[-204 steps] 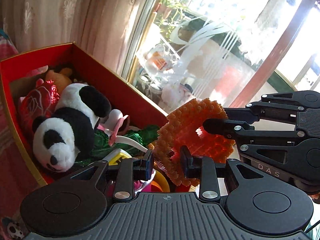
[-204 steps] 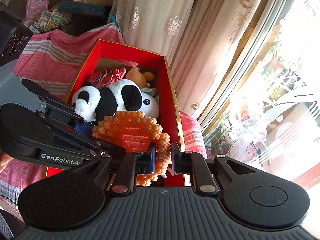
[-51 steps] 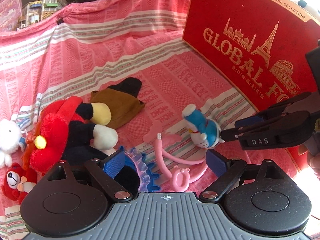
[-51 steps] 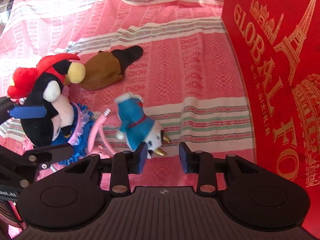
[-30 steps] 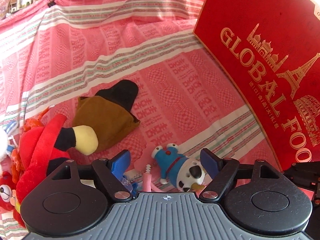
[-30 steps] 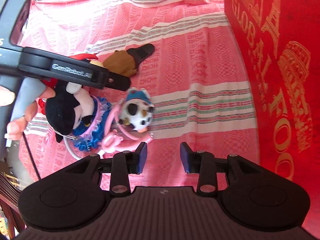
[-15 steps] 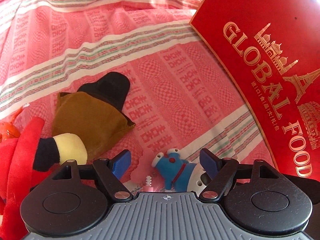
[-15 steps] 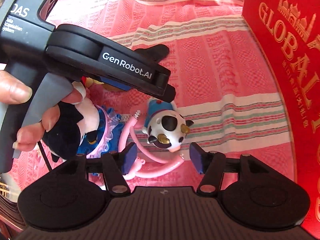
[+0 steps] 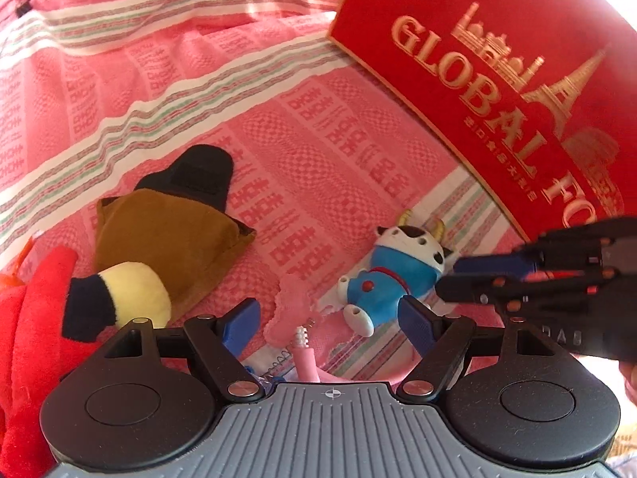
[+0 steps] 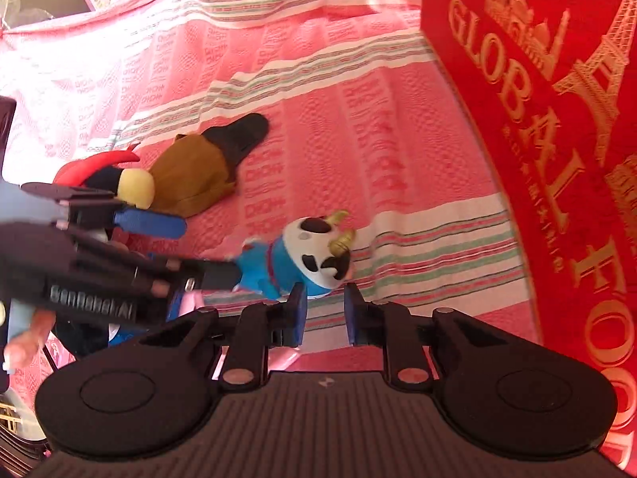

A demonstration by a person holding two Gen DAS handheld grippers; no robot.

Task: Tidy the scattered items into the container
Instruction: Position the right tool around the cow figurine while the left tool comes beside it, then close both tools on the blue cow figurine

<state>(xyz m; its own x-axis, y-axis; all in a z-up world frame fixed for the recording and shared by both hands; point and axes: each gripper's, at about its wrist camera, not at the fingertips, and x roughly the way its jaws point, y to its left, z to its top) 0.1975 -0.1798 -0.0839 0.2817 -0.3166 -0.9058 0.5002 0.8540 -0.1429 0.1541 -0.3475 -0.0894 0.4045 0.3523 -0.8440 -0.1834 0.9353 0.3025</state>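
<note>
A blue figurine with a cow-spotted head (image 9: 392, 269) (image 10: 298, 261) lies on the pink striped cloth beside the red "GLOBAL FOOD" box (image 9: 497, 59) (image 10: 557, 119). My left gripper (image 9: 330, 324) is wide open, its right finger close to the figurine's feet. My right gripper (image 10: 323, 310) is narrowly open and empty, just short of the figurine's head; it shows in the left wrist view (image 9: 517, 275) reaching in from the right. A pink toy with a spring (image 9: 296, 318) lies between the left fingers.
A brown and black pouch (image 9: 167, 223) (image 10: 207, 167) lies on the cloth. A red, black and yellow plush (image 9: 79, 302) (image 10: 119, 183) lies at the left. The red box wall stands along the right.
The blue figurine has turned, its head now toward the box. My right gripper has narrowed and moved beside the head. My left gripper has pulled back slightly, staying open.
</note>
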